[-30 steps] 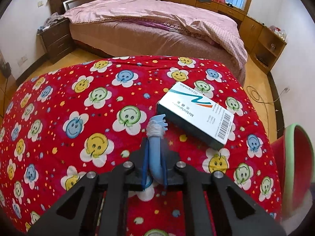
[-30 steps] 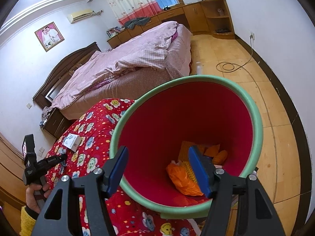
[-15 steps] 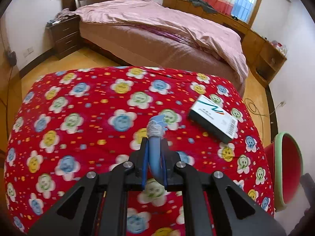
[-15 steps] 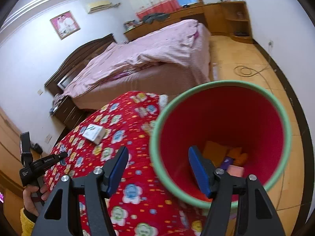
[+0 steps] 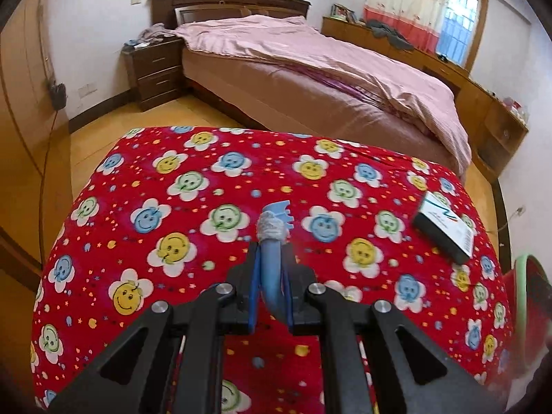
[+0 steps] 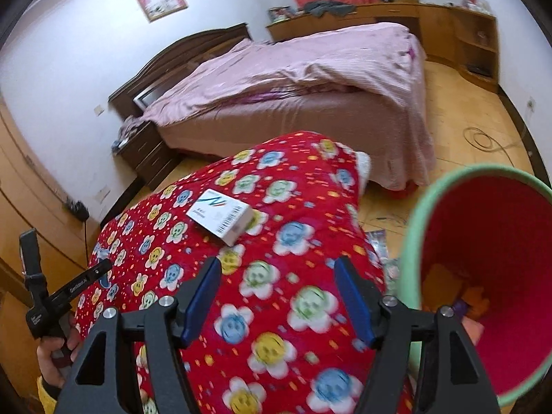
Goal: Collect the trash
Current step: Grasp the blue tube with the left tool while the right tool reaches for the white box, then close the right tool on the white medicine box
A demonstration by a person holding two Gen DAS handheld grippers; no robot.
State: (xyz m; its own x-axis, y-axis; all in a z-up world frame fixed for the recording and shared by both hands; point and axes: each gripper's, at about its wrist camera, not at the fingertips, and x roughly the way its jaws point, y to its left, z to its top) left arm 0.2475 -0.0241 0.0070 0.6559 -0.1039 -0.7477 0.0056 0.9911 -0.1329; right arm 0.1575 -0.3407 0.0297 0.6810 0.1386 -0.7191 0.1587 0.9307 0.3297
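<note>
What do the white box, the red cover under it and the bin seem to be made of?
The white box looks like thin printed cardboard: sharp folded edges, barcode, matte faces. The red cover looks like soft plush fabric: fuzzy printed flowers, rounded sagging edges. The bin seems smooth moulded plastic, red inside with a green rim, though blurred.

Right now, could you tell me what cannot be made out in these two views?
- Bin contents: right wrist view, blurred and partly behind the right gripper.
- Box print: both views, too small.
- Blue tool base: left wrist view, hidden in the left gripper.
</note>
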